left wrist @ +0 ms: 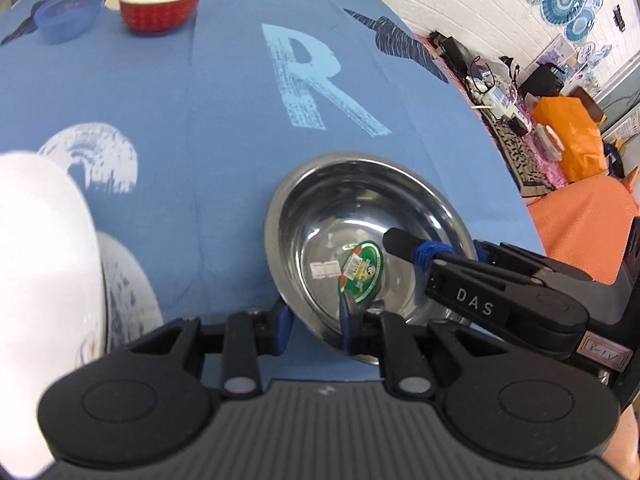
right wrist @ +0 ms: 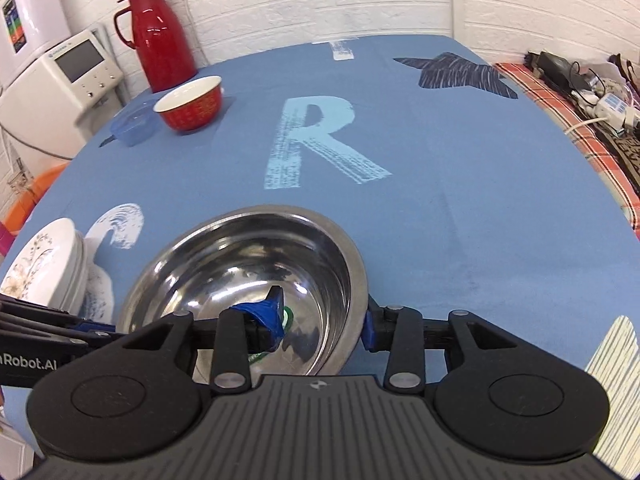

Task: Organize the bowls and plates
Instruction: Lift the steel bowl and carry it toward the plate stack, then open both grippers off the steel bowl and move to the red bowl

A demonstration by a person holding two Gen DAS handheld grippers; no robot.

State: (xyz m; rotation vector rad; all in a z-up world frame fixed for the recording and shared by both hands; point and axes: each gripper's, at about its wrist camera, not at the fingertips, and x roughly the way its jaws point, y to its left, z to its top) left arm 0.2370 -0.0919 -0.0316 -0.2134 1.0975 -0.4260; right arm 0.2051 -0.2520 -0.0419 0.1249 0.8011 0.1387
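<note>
A steel bowl (left wrist: 360, 216) with a green sticker inside sits on the blue tablecloth near the front edge. My left gripper (left wrist: 315, 324) straddles its near left rim, one finger inside and one outside, pressed on the wall. In the right wrist view the same steel bowl (right wrist: 248, 264) has my right gripper (right wrist: 322, 320) clamped across its right rim the same way. A stack of white flowered plates (right wrist: 48, 264) stands just left of the bowl. A red bowl (right wrist: 190, 108) and a blue plastic bowl (right wrist: 134, 124) rest at the far left.
A red thermos jug (right wrist: 160, 36) stands behind the red bowl. A white appliance (right wrist: 68, 72) is off the table's left side. Cables and an orange bag (left wrist: 576, 140) clutter the side surface to the right. The cloth (right wrist: 440, 220) carries a large printed R.
</note>
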